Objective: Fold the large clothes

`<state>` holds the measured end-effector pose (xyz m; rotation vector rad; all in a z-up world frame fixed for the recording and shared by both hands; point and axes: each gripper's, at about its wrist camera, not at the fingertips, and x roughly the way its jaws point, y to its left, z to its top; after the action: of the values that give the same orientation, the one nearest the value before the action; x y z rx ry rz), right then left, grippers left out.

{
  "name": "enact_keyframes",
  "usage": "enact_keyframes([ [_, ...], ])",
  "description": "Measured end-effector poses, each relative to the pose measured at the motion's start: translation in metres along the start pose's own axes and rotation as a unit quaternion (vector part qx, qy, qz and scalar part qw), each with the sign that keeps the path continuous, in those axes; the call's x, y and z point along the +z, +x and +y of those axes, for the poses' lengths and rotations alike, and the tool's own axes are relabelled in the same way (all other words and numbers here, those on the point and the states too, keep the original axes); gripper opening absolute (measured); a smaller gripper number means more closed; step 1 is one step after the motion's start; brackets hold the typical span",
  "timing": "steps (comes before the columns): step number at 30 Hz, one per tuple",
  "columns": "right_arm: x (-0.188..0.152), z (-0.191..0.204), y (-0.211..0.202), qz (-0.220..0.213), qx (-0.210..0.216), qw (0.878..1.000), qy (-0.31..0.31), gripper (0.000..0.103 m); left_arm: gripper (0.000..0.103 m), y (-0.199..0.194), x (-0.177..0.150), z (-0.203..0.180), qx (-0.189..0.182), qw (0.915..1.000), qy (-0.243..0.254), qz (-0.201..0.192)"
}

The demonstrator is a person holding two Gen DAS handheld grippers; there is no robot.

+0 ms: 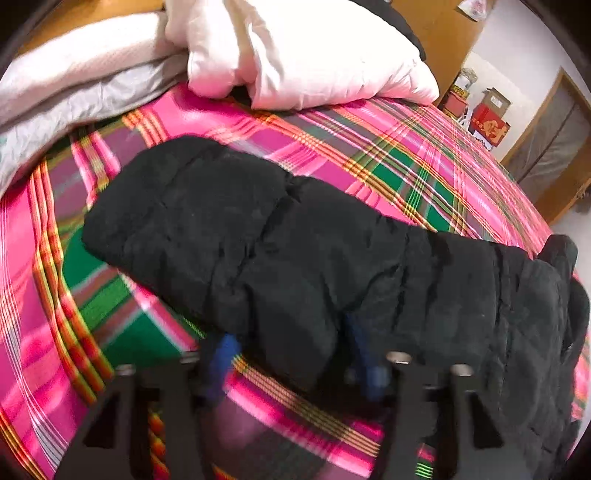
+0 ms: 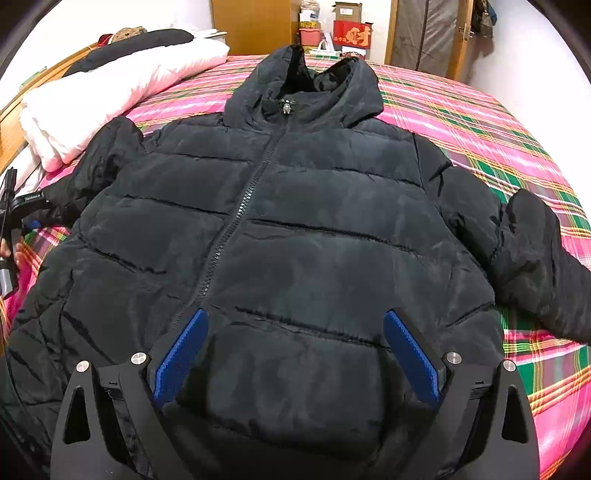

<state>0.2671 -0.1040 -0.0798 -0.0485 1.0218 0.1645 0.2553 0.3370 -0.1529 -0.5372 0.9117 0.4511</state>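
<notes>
A black hooded puffer jacket lies front up and zipped on the plaid bed, hood at the far end, both sleeves spread out. My right gripper is open over the jacket's lower front, blue pads wide apart and empty. In the left wrist view the jacket's left sleeve stretches across the bed. My left gripper has its blue fingertips on either side of the sleeve's lower edge, jaws still apart. The left gripper also shows in the right wrist view at the sleeve's end.
The bed has a pink, green and yellow plaid sheet. A white pillow and a folded white quilt lie along the wooden headboard side. Boxes and a wardrobe stand beyond the bed.
</notes>
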Motion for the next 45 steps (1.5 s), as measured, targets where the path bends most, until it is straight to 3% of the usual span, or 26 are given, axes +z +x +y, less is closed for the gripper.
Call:
enact_keyframes([
  [1,0.0,0.0,-0.001,0.0,0.0,1.0,0.001,0.096,0.029,-0.002,0.002,-0.002,0.001,1.0,0.004,-0.005],
  [4,0.001,-0.002,-0.005,-0.004,-0.001,1.0,0.003,0.096,0.014,-0.018,0.009,-0.011,0.003,0.9996,0.016,-0.024],
  [12,0.0,-0.013,-0.024,-0.021,-0.001,1.0,0.02,0.096,0.011,-0.107,0.032,-0.062,-0.063,0.9902,0.067,-0.105],
  [20,-0.008,-0.036,-0.046,-0.038,-0.001,0.998,0.048,0.096,0.01,-0.195,0.031,-0.162,-0.18,0.9599,0.15,-0.155],
  [24,-0.013,-0.056,-0.056,-0.047,-0.005,0.997,0.069,0.096,0.01,-0.214,0.009,-0.218,-0.238,0.9404,0.197,-0.141],
  [28,-0.019,-0.078,-0.061,-0.051,-0.011,0.995,0.089,0.096,0.01,-0.202,-0.025,-0.272,-0.278,0.9242,0.242,-0.1],
  [35,-0.03,-0.113,-0.055,-0.049,-0.021,0.99,0.128,0.096,0.013,-0.151,-0.113,-0.339,-0.293,0.903,0.314,0.0],
  [38,-0.035,-0.123,-0.049,-0.044,-0.018,0.988,0.146,0.096,0.03,-0.122,-0.143,-0.351,-0.304,0.8935,0.325,0.059],
  [40,-0.037,-0.125,-0.045,-0.039,-0.015,0.988,0.152,0.096,0.058,-0.113,-0.159,-0.354,-0.318,0.8864,0.326,0.084],
  [42,-0.038,-0.126,-0.044,-0.038,-0.013,0.987,0.153,0.096,0.072,-0.119,-0.17,-0.354,-0.334,0.8793,0.327,0.091],
  [45,-0.036,-0.126,-0.045,-0.042,-0.012,0.987,0.152,0.096,0.076,-0.131,-0.175,-0.353,-0.356,0.8705,0.327,0.094],
])
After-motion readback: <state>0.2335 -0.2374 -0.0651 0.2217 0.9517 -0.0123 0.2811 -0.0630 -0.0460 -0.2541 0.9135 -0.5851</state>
